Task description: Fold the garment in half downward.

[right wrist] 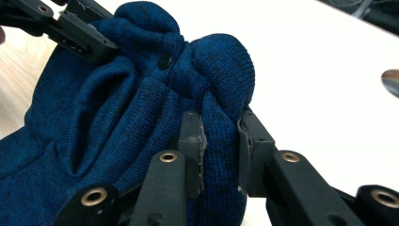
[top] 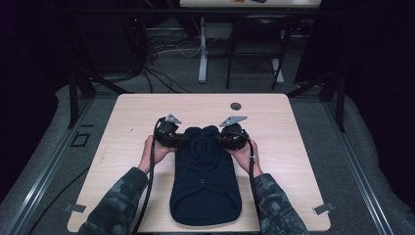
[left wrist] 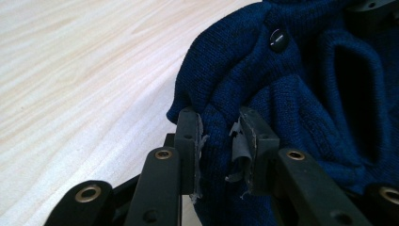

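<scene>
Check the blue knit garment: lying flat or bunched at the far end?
Bunched. The blue knit garment lies flat at its near end, but both grippers pinch its far end into gathered folds, as the gripper views show.

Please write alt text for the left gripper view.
The left claw pinches a bunched fold of a dark blue knitted garment, a black button showing higher up. Pale wooden table lies to the left.

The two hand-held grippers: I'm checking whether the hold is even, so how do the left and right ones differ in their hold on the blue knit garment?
The left hand-held gripper pinches a fold at the blue knit garment's left top edge, and torn grey pad lining hangs from its jaw. The right hand-held gripper pinches the right top edge, with neater pads. Both are shut on bunched knit, near the button.
</scene>
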Motion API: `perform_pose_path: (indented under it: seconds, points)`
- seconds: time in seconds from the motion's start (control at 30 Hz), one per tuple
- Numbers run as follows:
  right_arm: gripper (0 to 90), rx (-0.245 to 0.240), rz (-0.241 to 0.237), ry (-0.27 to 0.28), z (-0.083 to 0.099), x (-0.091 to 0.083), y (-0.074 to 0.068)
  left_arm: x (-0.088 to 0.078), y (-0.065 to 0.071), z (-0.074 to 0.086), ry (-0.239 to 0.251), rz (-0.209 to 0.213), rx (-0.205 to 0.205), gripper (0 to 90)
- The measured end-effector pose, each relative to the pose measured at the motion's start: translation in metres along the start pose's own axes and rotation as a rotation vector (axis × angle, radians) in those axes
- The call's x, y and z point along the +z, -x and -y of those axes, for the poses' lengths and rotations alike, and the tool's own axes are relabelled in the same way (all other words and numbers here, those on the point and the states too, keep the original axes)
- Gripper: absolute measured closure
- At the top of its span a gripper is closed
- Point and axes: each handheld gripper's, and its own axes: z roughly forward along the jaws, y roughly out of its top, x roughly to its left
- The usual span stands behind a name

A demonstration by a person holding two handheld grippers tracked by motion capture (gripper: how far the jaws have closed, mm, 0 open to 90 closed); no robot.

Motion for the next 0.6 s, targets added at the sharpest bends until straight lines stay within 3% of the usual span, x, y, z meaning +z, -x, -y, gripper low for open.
perform_pose_path:
  seconds: [0.4,0.6]
  points:
    - [73.4,-0.012,-0.003,0.035,-0.002,-0.021,0.001,-0.018,0.014,-0.008,0.073,-0.019,0.065,73.3]
    - [72.6,-0.006,-0.013,0.046,-0.002,-0.028,0.002,-0.027,0.023,-0.013,0.112,-0.058,0.136,73.2]
